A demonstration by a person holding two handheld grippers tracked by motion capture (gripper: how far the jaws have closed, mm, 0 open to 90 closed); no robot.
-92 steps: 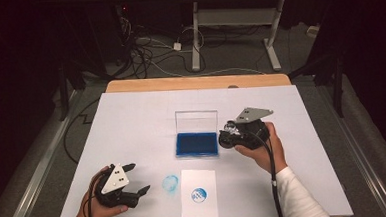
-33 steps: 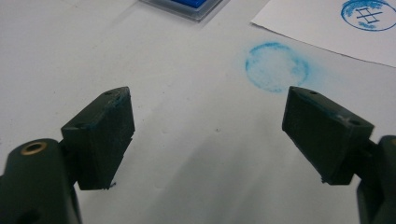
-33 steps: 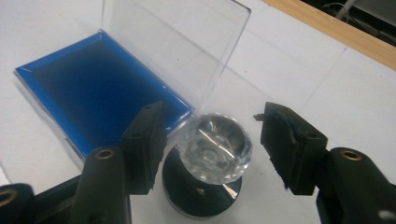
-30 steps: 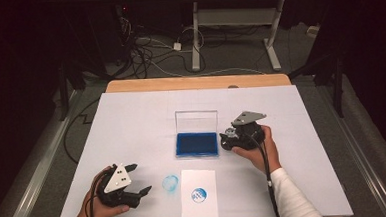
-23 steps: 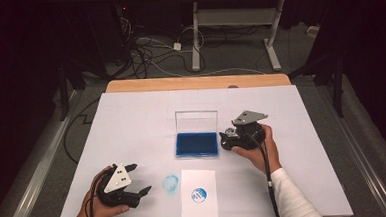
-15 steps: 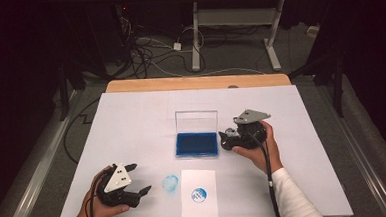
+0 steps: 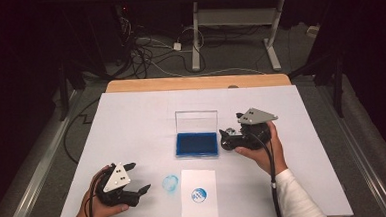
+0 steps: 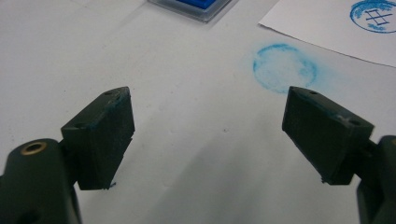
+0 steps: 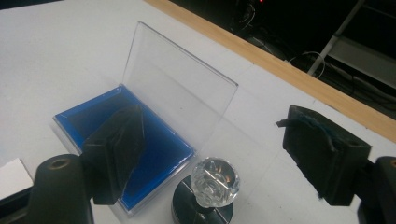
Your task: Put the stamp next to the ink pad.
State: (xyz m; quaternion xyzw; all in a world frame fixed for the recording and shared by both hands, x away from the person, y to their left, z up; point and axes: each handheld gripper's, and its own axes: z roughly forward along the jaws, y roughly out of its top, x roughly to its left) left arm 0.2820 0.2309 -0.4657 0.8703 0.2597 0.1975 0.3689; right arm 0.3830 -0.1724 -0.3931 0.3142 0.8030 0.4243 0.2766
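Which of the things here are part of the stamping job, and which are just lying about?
Part of the job:
- stamp with a clear knob, between the open fingers of the right gripper
- ink pad, blue, lid open
- paper with a blue print
- left gripper, open

Just lying about:
- blue smudge on the table
- cables on the floor

On the white table (image 7: 131, 116), an open blue ink pad (image 7: 197, 144) sits at centre, its clear lid upright. The right gripper (image 7: 228, 139) lies just at its 3 o'clock. A stamped paper (image 7: 199, 194) lies at 6 o'clock, a blue smudge (image 7: 170, 183) beside it at 9 o'clock. The left gripper (image 7: 137, 177), jaws apart, rests at 8 o'clock.
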